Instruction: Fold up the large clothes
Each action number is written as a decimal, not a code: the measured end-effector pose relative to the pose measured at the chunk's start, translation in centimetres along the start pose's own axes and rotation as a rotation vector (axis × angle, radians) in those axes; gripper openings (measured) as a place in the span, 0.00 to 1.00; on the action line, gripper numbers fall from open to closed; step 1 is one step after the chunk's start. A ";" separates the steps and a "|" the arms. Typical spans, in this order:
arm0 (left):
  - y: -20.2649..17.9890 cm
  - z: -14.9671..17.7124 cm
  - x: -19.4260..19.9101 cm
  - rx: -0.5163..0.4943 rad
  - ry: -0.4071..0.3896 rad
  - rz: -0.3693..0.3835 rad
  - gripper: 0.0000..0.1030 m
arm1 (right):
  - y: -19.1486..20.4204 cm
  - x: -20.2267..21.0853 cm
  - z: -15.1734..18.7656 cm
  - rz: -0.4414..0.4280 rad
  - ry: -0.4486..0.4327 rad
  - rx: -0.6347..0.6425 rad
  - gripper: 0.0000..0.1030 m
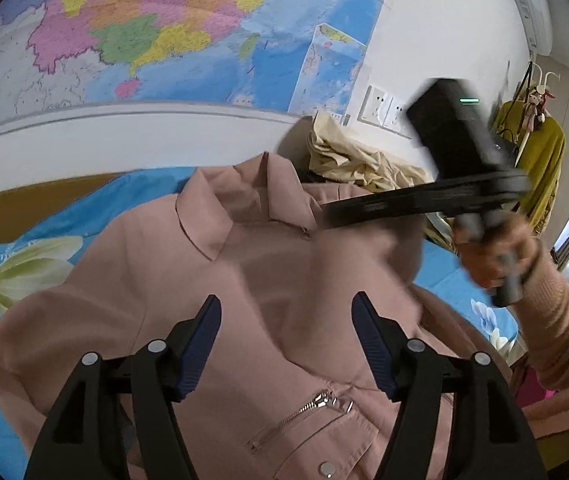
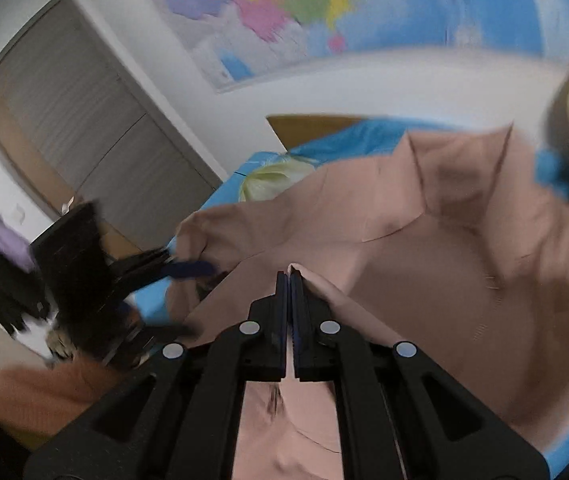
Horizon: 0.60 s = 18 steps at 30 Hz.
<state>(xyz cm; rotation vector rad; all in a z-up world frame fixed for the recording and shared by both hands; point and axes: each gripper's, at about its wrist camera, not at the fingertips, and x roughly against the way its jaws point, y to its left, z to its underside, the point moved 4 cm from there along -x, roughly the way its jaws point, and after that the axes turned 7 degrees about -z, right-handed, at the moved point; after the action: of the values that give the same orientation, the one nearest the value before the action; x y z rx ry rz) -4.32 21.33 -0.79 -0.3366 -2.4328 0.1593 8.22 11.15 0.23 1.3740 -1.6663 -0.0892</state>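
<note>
A large dusty-pink jacket with a collar and a zip pocket lies on the blue flowered bed sheet; it also fills the right wrist view. My left gripper hovers open and empty over the jacket's chest. My right gripper is shut on a fold of the pink jacket's fabric, lifting it. In the left wrist view the right gripper is blurred, above the jacket's right shoulder. In the right wrist view the left gripper shows open at the left.
A crumpled cream garment lies behind the jacket's collar near the wall. A map hangs on the wall. A coat rack with a yellow garment stands at the right. A grey door is at the left.
</note>
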 end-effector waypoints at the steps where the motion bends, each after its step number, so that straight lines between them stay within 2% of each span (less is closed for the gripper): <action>1: 0.0 0.1 -0.2 0.000 0.013 0.006 0.68 | -0.9 -1.0 -0.1 0.036 0.003 -0.017 0.14; 2: -0.2 0.3 -0.6 -0.004 0.029 0.008 0.72 | -1.3 -1.2 -0.2 0.044 0.001 -0.028 0.16; 3: -0.5 0.4 -1.0 -0.012 0.040 0.010 0.72 | -1.6 -1.2 -0.1 0.032 -0.003 -0.037 0.25; 4: -0.8 0.6 -1.3 -0.026 0.051 0.015 0.72 | -1.6 -0.6 0.0 0.023 -0.014 -0.040 0.43; 5: -1.4 0.8 -1.7 -0.046 0.062 0.025 0.72 | -1.6 0.5 0.1 0.032 -0.041 -0.035 0.50; 8: -3.2 1.2 -2.5 -0.104 0.076 0.065 0.77 | -1.2 4.8 1.1 0.062 -0.144 0.019 0.50; 11: -5.1 1.9 -3.6 -0.165 0.103 0.076 0.81 | -2.4 9.7 3.4 0.150 -0.231 0.009 0.52; 13: -6.4 2.4 -4.7 -0.232 0.123 0.051 0.83 | -3.6 10.9 5.4 0.150 -0.231 -0.026 0.52; 14: -7.1 2.8 -5.7 -0.288 0.138 0.012 0.83 | -4.2 11.0 6.7 0.143 -0.214 -0.051 0.52; 16: -7.4 3.3 -8.0 -0.325 0.204 -0.050 0.83 | -5.0 10.8 8.4 0.168 -0.188 -0.060 0.52; 17: -7.2 3.5 -8.8 -0.320 0.229 -0.057 0.78 | -5.2 10.8 9.4 0.198 -0.180 -0.058 0.52; 18: -6.9 3.7 -9.6 -0.313 0.252 -0.059 0.67 | -5.3 10.9 10.1 0.198 -0.183 -0.063 0.52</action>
<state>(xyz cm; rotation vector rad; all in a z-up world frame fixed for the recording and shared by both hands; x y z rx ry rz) -0.86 11.92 -8.05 -0.3966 -2.2112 -0.2779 5.96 -4.38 -1.88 1.1757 -1.9277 -0.1555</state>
